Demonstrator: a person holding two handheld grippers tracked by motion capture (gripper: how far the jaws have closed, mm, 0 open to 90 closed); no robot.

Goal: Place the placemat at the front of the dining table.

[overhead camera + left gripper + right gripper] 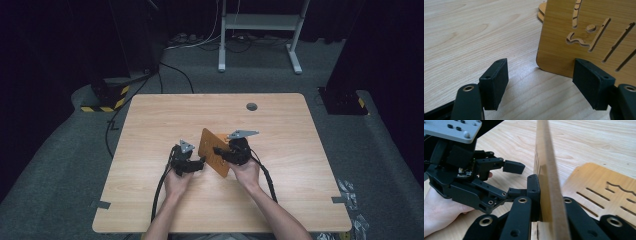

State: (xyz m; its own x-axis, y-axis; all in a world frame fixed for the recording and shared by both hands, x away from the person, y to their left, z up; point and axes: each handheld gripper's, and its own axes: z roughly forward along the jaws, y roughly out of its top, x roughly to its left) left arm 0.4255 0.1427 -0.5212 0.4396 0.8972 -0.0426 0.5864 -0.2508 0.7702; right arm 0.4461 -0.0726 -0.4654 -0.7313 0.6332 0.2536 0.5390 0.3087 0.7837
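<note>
Both forearms, at the bottom centre of the high view, are bare, with no sleeves. Each hand carries a black gripper, the left gripper and the right gripper, topped by a grey 3-cornered plate and trailing a black cable. In the left gripper view, 2 blocky black jaws rise from the bottom corners, with brass-ringed pivot holes and small screw holes.

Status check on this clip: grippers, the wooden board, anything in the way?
Right gripper shut on upright slotted board. Left gripper open, board's corner near its jaws, not gripped. More slotted wood flat on table behind. Nothing blocking.
</note>
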